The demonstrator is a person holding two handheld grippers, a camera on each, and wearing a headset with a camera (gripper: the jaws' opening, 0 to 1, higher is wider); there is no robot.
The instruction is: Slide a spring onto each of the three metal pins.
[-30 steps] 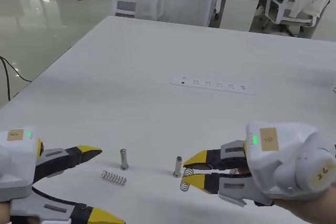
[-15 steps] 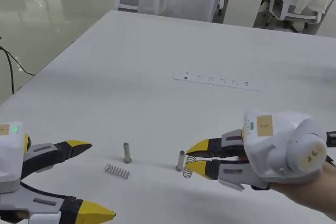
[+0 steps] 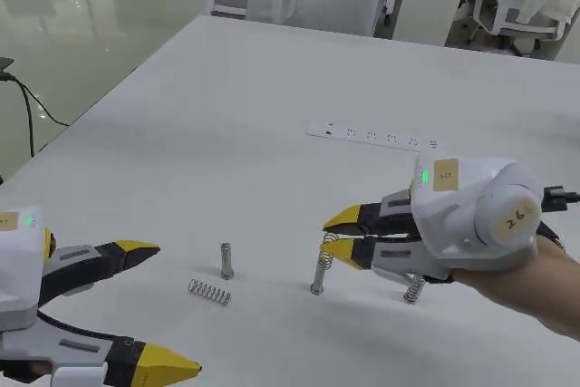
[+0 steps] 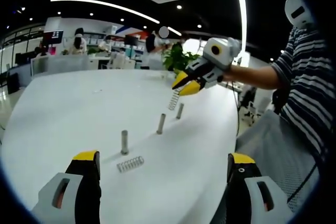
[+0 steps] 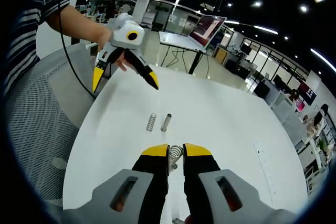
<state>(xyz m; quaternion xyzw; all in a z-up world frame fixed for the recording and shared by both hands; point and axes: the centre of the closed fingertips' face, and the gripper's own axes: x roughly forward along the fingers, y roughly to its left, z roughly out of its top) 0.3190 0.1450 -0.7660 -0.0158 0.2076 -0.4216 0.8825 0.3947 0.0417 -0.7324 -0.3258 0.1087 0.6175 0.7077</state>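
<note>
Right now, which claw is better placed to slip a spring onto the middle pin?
Right. The right claw holds a spring at the top of the middle pin; the left claw is open and empty.

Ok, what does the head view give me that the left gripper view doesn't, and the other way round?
Head view: the black cable on the floor and the white housing behind the left claw. Left gripper view: the person's striped shirt and the ceiling lights. Shared: the right claw shut on a spring, upright pins, a loose spring lying on the white table, and the left claw's jaws wide apart.
</note>
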